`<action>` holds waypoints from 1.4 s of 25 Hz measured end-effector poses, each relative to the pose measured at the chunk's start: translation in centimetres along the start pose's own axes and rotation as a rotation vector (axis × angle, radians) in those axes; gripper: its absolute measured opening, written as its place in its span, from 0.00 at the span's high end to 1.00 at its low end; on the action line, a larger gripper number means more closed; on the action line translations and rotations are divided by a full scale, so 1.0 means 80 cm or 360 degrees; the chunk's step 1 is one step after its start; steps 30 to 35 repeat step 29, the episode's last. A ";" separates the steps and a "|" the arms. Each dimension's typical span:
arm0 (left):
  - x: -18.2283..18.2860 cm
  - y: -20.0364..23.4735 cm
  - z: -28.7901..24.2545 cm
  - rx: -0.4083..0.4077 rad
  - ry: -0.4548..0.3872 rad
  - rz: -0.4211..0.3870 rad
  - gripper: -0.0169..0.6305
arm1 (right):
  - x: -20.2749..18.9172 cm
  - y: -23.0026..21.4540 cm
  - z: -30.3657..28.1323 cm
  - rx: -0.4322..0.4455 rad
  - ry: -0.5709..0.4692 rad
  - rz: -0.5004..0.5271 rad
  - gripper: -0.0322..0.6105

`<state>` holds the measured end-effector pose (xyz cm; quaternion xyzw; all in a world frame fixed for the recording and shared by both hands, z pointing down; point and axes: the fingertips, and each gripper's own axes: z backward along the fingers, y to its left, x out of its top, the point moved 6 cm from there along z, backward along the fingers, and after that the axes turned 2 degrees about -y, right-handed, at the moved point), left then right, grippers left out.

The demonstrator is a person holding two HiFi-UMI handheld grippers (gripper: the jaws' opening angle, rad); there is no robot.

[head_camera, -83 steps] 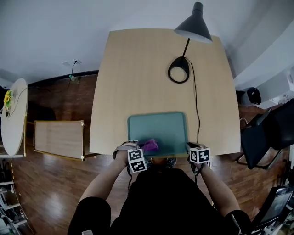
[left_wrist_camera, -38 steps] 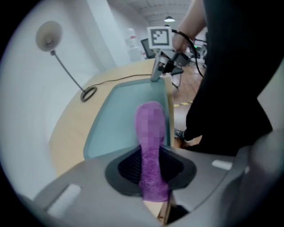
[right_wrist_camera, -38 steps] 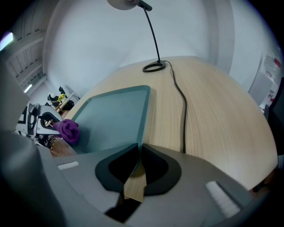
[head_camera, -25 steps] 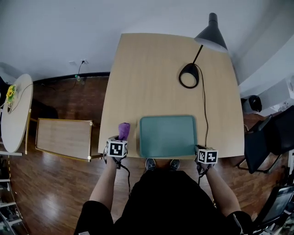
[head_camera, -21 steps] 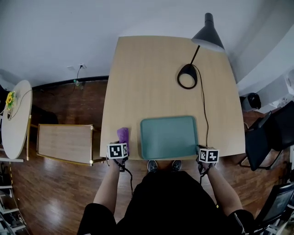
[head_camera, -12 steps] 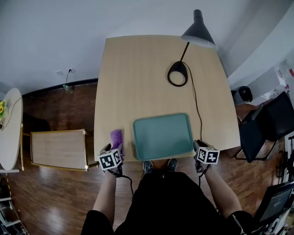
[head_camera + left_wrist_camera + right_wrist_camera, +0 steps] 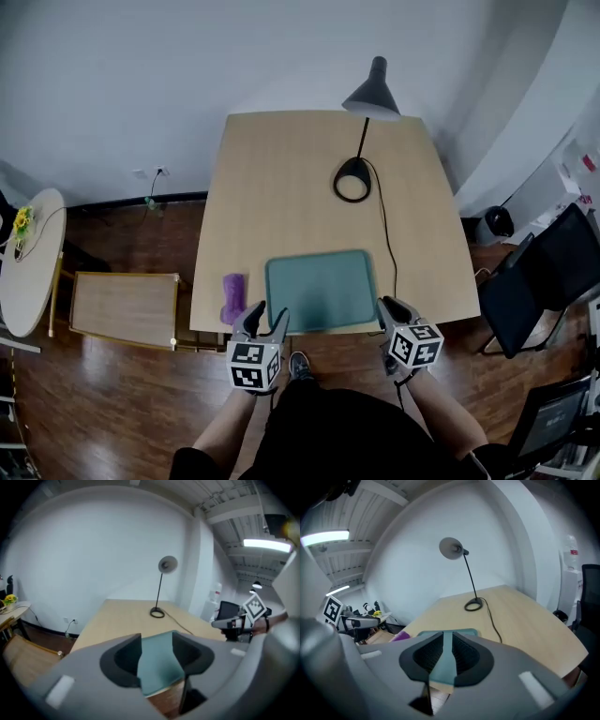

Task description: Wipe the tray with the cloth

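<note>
Cloth (image 7: 232, 298) beside tray (image 7: 321, 289), left gripper (image 7: 263, 317) empty, jaws wide (just narrowing), right gripper (image 7: 392, 307) empty, slightly parted.

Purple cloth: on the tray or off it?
Off. The purple cloth lies on the table, left of the tray, apart from it.

No readable text, brand, number anywhere (bottle label (image 7: 573, 552) too small).

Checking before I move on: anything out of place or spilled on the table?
Nothing spilled or damaged. The purple cloth lies bunched by the left edge of the table, beside the tray, not touching it.
</note>
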<state>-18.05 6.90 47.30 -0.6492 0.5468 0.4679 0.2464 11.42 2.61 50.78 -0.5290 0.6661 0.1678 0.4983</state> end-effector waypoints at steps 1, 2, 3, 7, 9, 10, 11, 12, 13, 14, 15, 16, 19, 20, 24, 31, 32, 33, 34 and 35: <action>0.002 -0.027 0.007 -0.0034 -0.0043 0.0019 0.64 | 0.007 0.013 0.014 0.0062 -0.0052 0.0018 0.85; 0.002 -0.055 0.014 -0.0058 -0.0086 0.0046 0.65 | 0.015 0.025 0.031 0.0121 -0.0117 0.0040 0.85; 0.001 -0.082 0.023 -0.0072 -0.0136 0.0069 0.66 | 0.024 0.035 0.051 0.0172 -0.0195 0.0070 0.85; -0.002 -0.184 0.069 -0.0070 -0.0368 -0.0084 0.67 | 0.048 0.062 0.149 0.0276 -0.0539 0.0297 0.87; -0.006 -0.224 0.089 -0.0084 -0.0409 -0.0204 0.67 | 0.049 0.068 0.191 0.0305 -0.0656 0.0375 0.87; -0.010 -0.241 0.098 -0.0095 -0.0410 -0.0246 0.67 | 0.047 0.070 0.207 0.0314 -0.0699 0.0391 0.88; -0.013 -0.254 0.106 -0.0104 -0.0408 -0.0276 0.67 | 0.044 0.071 0.221 0.0318 -0.0732 0.0398 0.88; -0.016 -0.264 0.113 -0.0112 -0.0410 -0.0291 0.67 | 0.042 0.073 0.232 0.0319 -0.0755 0.0397 0.88; -0.016 -0.271 0.120 -0.0118 -0.0418 -0.0294 0.67 | 0.041 0.074 0.240 0.0321 -0.0768 0.0389 0.88; -0.016 -0.274 0.126 -0.0118 -0.0435 -0.0289 0.67 | 0.041 0.075 0.245 0.0322 -0.0770 0.0377 0.88; -0.016 -0.275 0.131 -0.0111 -0.0458 -0.0282 0.67 | 0.041 0.076 0.248 0.0321 -0.0769 0.0368 0.88; -0.015 -0.272 0.136 -0.0099 -0.0485 -0.0274 0.68 | 0.042 0.078 0.249 0.0315 -0.0768 0.0371 0.88; -0.013 -0.271 0.149 -0.0115 -0.0527 -0.0210 0.69 | 0.041 0.088 0.256 0.0283 -0.0777 0.0415 0.88; -0.012 -0.272 0.155 -0.0133 -0.0531 -0.0190 0.69 | 0.040 0.092 0.260 0.0277 -0.0783 0.0418 0.88; -0.010 -0.262 0.174 -0.0157 -0.0545 -0.0205 0.69 | 0.040 0.112 0.265 0.0254 -0.0809 0.0454 0.89; -0.016 -0.234 0.187 -0.0147 -0.0526 -0.0155 0.69 | 0.036 0.137 0.256 0.0255 -0.0787 0.0458 0.89; -0.016 -0.234 0.187 -0.0147 -0.0526 -0.0155 0.69 | 0.036 0.137 0.256 0.0255 -0.0787 0.0458 0.89; -0.016 -0.234 0.187 -0.0147 -0.0526 -0.0155 0.69 | 0.036 0.137 0.256 0.0255 -0.0787 0.0458 0.89; -0.016 -0.234 0.187 -0.0147 -0.0526 -0.0155 0.69 | 0.036 0.137 0.256 0.0255 -0.0787 0.0458 0.89; -0.016 -0.234 0.187 -0.0147 -0.0526 -0.0155 0.69 | 0.036 0.137 0.256 0.0255 -0.0787 0.0458 0.89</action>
